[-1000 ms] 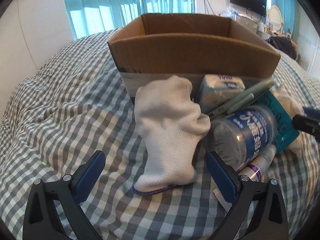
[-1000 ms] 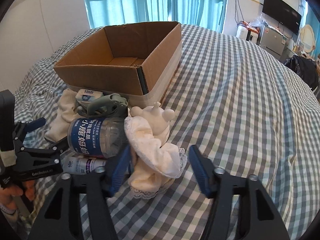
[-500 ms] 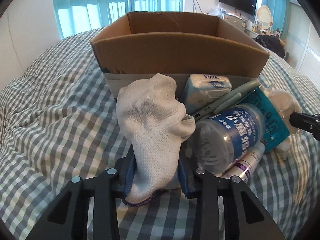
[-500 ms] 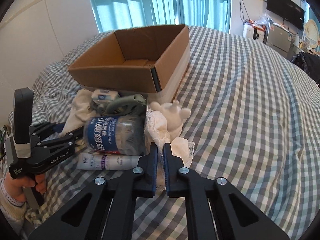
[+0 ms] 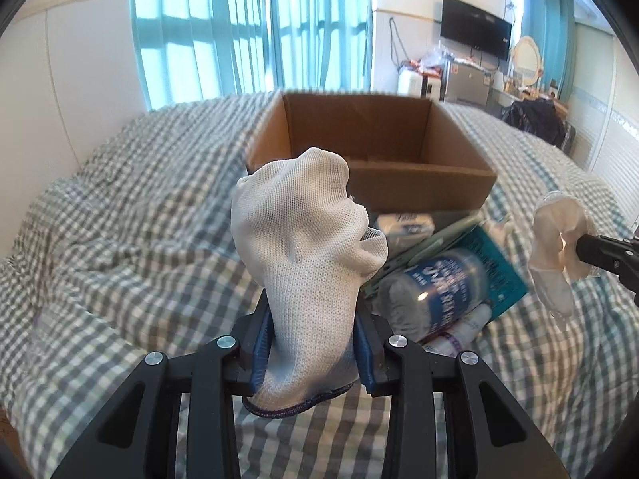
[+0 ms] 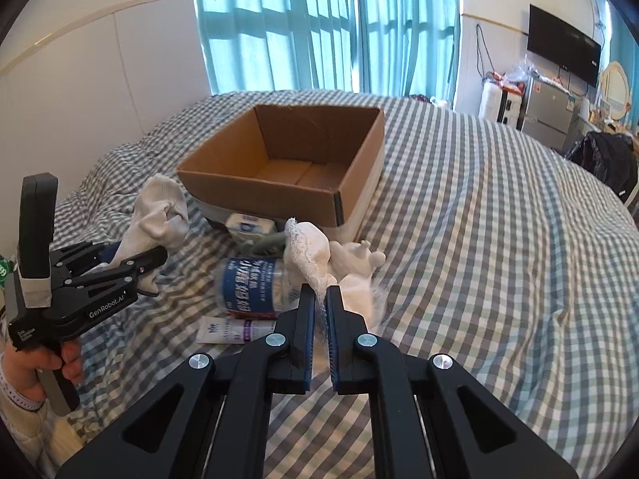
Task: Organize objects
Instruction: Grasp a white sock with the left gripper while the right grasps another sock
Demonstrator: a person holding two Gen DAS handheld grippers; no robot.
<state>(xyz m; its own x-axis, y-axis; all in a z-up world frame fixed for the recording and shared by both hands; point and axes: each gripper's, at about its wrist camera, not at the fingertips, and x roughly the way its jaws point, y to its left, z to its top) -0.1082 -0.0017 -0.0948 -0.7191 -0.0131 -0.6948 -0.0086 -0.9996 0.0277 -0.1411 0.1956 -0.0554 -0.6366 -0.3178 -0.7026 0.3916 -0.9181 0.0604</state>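
Plainly the sorting is only beginning. From the left wrist view, the cardboard box [image 5: 371,151] at the far middle of the bed [image 5: 100,239] shows a bare brown floor with nothing in it. The left gripper [image 5: 313,343] has its jaws clenched on the cuff end of a white knit sock [image 5: 307,247], which stands up in front of the box's near-left corner, clear of the bedcover. To its right the rest of the pile lies on the bed just before the box: a tissue pack [image 5: 403,227], a blue-labelled water bottle [image 5: 435,287], a teal packet [image 5: 499,275] under it and a small white tube [image 5: 459,329] nearest. At the far right a lace-trimmed white sock [image 5: 559,235] hangs from the other tool.

From the right wrist view, the right gripper [image 6: 321,303] has its jaws nearly closed, grasping that lacy sock [image 6: 307,255] by a thin fold, raised above the bottle [image 6: 251,287]. A white figurine [image 6: 355,259] sits just right of the bottle, and the tube [image 6: 235,329] lies nearer. The box [image 6: 287,167] is empty here too. So two items are in hand, none is boxed, and at least five remain on the bed.

Against a second ago, both pairs of jaws, then spread wide around the socks, are now closed on them. Half a second ago both socks were gripped but low on the bedcover; now both are lifted and the box interior opens to view.
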